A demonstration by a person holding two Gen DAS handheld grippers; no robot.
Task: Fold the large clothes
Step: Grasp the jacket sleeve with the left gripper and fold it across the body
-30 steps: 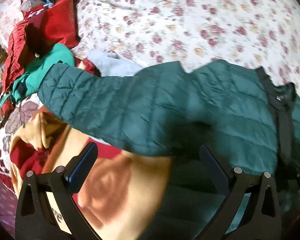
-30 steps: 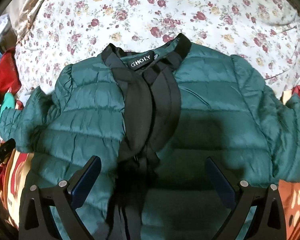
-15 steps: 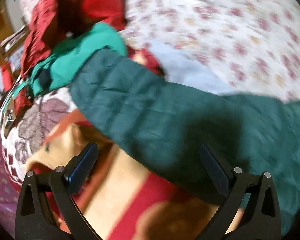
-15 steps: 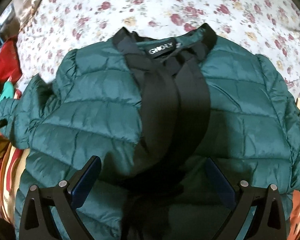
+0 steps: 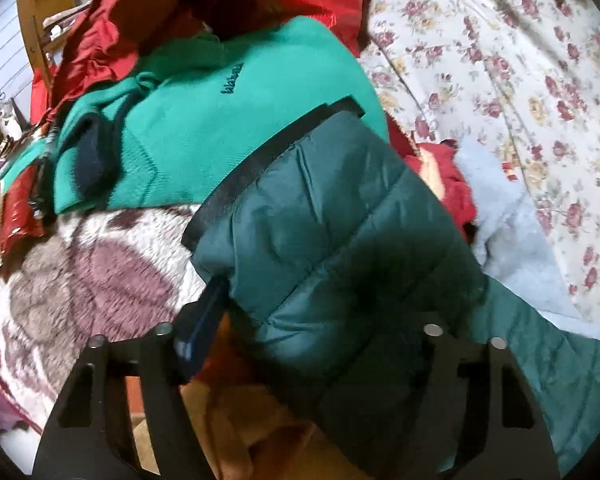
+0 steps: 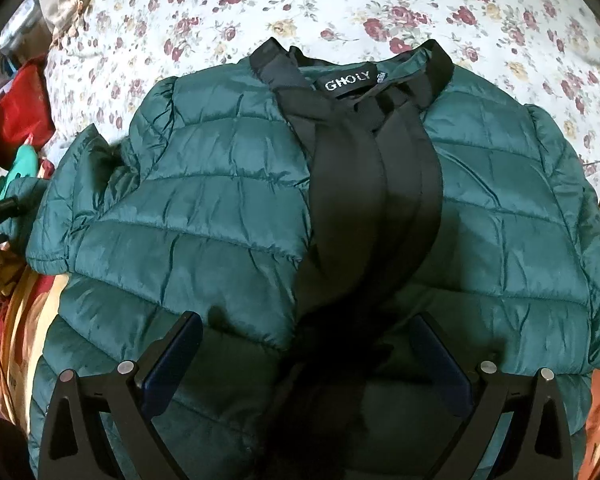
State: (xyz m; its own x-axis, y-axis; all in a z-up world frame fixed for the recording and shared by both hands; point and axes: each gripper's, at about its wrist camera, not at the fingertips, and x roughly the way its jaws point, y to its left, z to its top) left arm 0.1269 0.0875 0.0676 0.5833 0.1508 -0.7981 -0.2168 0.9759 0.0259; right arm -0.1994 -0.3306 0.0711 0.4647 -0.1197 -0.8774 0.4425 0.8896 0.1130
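Label "GHOLY" [image 6: 347, 85] at the collar of the dark green quilted jacket [image 6: 228, 216], spread front-up on the floral bed [image 6: 340, 4]. Left claw [image 5: 320, 332], jaws just closing, straddles the sleeve cuff [image 5: 300, 216]; grip uncertain. Right claw [image 6: 306, 356] gapes over the jacket's near hem, holding nothing.
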